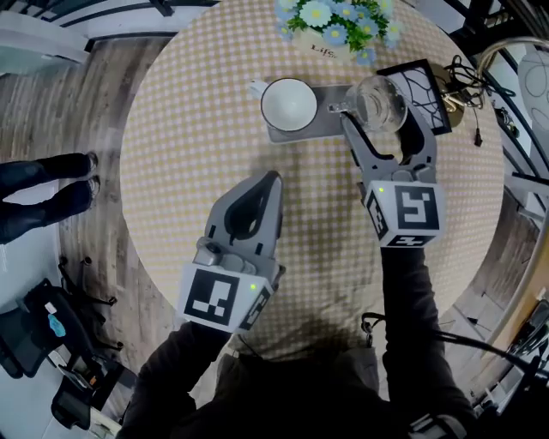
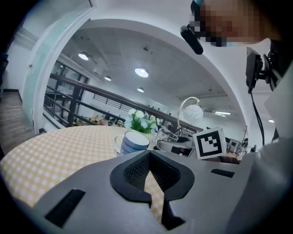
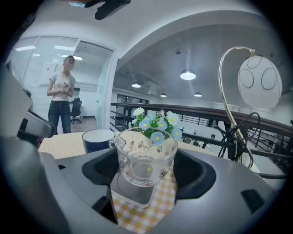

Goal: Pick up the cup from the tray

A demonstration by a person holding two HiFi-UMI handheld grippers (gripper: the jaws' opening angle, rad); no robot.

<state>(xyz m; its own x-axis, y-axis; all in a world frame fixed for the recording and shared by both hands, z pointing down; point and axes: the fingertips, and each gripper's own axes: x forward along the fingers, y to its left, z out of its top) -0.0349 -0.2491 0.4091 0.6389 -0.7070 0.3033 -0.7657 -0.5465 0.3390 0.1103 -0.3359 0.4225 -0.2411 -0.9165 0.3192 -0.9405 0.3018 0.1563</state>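
A grey tray (image 1: 322, 129) lies at the far side of the round checkered table. On its left end stands a white cup with a blue outside (image 1: 289, 104) (image 2: 133, 142) (image 3: 97, 139). A clear glass cup (image 1: 380, 103) (image 3: 145, 157) with small flower prints is over the tray's right end (image 3: 132, 194). My right gripper (image 1: 380, 108) (image 3: 145, 170) is shut on it, one jaw on each side. Whether its base touches the tray I cannot tell. My left gripper (image 1: 273, 180) (image 2: 149, 155) hovers over mid-table, shut and empty, pointing toward the white cup.
A pot of blue and white flowers (image 1: 339, 21) (image 3: 155, 121) stands just behind the tray. A black frame (image 1: 429, 86), cables (image 1: 459, 90) and a lamp (image 3: 258, 80) crowd the table's right rim. A person (image 3: 62, 91) stands beyond the table; someone's legs (image 1: 43, 184) are at left.
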